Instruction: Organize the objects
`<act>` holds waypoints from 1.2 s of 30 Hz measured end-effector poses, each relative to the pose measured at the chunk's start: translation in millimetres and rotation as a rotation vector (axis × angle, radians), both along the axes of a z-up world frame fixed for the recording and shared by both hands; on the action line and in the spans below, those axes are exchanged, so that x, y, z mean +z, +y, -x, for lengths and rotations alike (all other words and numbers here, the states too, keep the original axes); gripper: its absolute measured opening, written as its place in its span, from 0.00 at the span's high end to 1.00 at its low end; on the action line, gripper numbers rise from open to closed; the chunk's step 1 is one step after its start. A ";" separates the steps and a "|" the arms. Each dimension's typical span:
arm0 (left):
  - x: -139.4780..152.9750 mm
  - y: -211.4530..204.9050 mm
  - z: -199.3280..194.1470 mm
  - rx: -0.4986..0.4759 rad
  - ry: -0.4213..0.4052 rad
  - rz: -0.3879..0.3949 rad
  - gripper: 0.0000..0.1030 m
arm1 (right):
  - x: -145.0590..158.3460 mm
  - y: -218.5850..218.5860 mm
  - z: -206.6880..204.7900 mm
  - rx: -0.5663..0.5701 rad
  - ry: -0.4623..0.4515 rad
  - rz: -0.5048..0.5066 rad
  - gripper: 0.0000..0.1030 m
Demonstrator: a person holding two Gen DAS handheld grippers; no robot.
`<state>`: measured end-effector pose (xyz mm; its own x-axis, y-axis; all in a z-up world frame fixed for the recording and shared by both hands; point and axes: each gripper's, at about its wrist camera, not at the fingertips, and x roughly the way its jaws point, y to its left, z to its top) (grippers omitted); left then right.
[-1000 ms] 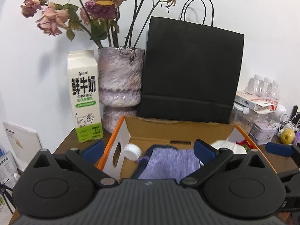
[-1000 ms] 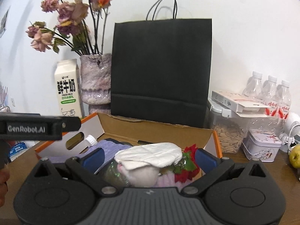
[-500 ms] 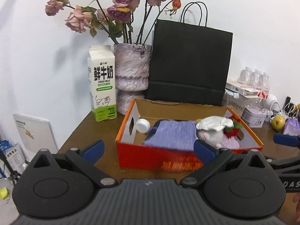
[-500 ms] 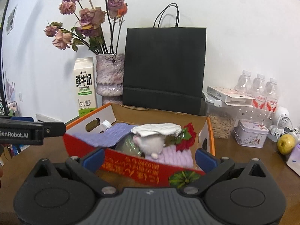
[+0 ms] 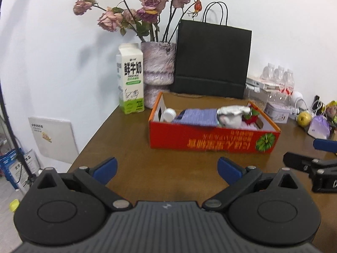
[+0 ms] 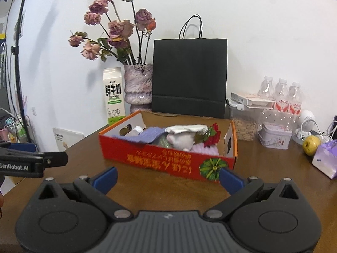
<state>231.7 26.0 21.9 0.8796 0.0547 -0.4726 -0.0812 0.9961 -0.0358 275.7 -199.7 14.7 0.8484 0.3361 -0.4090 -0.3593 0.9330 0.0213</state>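
Note:
A red cardboard box (image 5: pixel 212 141) (image 6: pixel 164 158) stands on the brown table. Inside lie a white-capped bottle (image 5: pixel 169 115) (image 6: pixel 137 130), a purple cloth (image 5: pixel 198 117) (image 6: pixel 150 135), a white soft toy (image 5: pixel 230 116) (image 6: pixel 183 138) and a red flower (image 5: pixel 250 118) (image 6: pixel 212 136). My left gripper (image 5: pixel 167 168) is open and empty, well short of the box over bare table. Equally empty, my right gripper (image 6: pixel 167 177) stands open just in front of the box. Each gripper shows at the edge of the other's view.
Behind the box stand a milk carton (image 5: pixel 130 80) (image 6: pixel 113 97), a vase of dried roses (image 5: pixel 158 71) (image 6: pixel 138 84) and a black paper bag (image 5: pixel 212 59) (image 6: pixel 189 78). Water bottles (image 6: pixel 281 94), a tin (image 6: pixel 274 135), an apple (image 6: pixel 311 145) and a purple pouch (image 6: pixel 325 160) sit right.
Both grippers have pulled back from over the box toward the table's near edge. The box now shows its whole red front. Its contents have not moved.

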 end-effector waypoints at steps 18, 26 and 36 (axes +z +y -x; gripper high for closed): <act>-6.9 -20.4 86.7 -0.021 0.010 -0.050 0.00 | -8.4 -16.7 81.8 -0.004 0.039 -0.051 0.00; -6.1 -22.8 102.6 -0.019 0.004 -0.042 0.00 | -5.5 -19.4 98.8 -0.006 0.029 -0.049 0.00; -4.4 -24.5 109.6 -0.025 -0.005 -0.038 0.00 | -3.5 -20.3 106.2 -0.007 0.022 -0.047 0.00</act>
